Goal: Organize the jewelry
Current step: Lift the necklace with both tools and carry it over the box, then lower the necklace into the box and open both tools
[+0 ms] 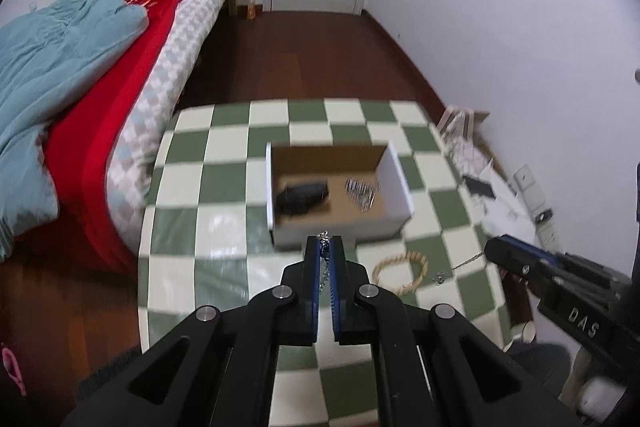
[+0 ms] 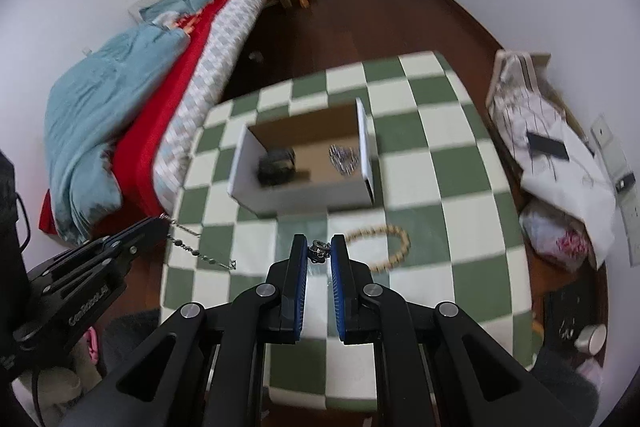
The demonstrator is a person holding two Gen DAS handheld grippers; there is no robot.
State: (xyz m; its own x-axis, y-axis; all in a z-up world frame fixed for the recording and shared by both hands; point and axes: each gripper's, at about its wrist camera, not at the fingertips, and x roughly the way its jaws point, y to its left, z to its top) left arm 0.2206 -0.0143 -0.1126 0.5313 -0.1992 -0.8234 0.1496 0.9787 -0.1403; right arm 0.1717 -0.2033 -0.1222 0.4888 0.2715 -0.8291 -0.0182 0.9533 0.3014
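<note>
My left gripper (image 1: 325,241) is shut on a silver chain (image 1: 327,259) that runs between its blue pads, just in front of the open cardboard box (image 1: 280,227). Seen from the right wrist, the left gripper (image 2: 158,223) trails a beaded silver chain (image 2: 200,255) over the table's left edge. My right gripper (image 2: 319,241) pinches a small silver clasp piece (image 2: 318,251) at its fingertips. From the left wrist, the right gripper (image 1: 490,251) has a thin chain (image 1: 464,263) hanging from it. A tan bead bracelet (image 2: 380,247) lies on the checkered table (image 2: 440,167). I cannot tell whether both chains are one piece.
The box holds a black item (image 1: 302,195) and a heap of silver pieces (image 1: 362,193). A bed with red and teal bedding (image 1: 80,87) stands left of the table. Bags, white cloth and a dark phone (image 2: 548,147) lie on the floor at the right by the wall.
</note>
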